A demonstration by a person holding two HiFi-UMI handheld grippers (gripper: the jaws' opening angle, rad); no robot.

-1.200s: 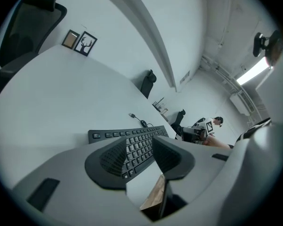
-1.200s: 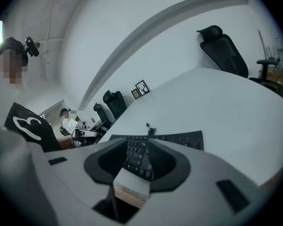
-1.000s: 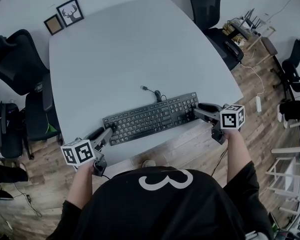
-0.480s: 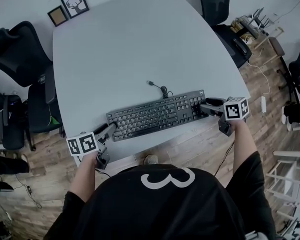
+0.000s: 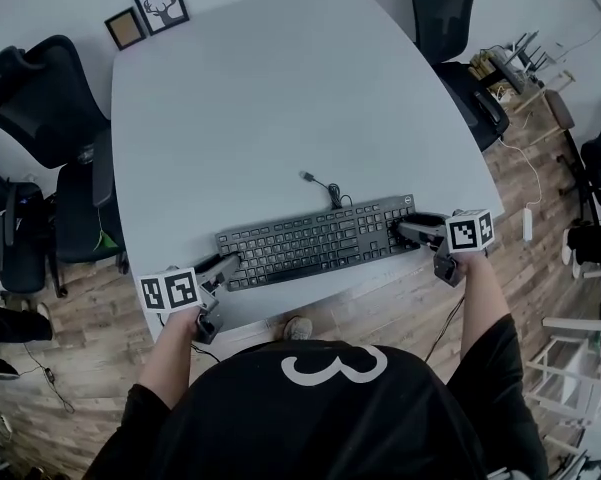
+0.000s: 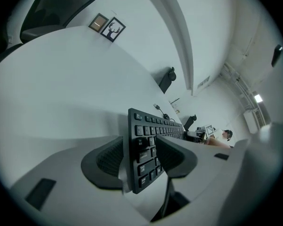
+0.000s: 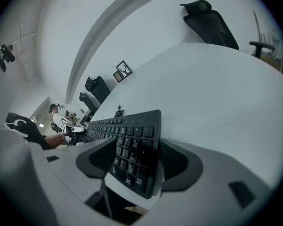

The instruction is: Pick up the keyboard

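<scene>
The keyboard [image 5: 315,244] is laid flat near the table's [image 5: 280,98] front edge. Each end is straddled by a gripper, left gripper [image 5: 225,266] and right gripper [image 5: 405,230], jaws spread wide, nothing pinched yet. If one end gets clamped first, it'd probably be skewed or tipped off that edge.

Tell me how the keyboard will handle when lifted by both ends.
The keyboard looks long, thin and rigid: probably light, little sag. Its loose cable will likely trail behind. Lifted unevenly, it may tilt and slip from the fingers.

The hand-held gripper [image 6: 140,157] straddles the keyboard [image 6: 143,140] end, jaws apart.
</scene>
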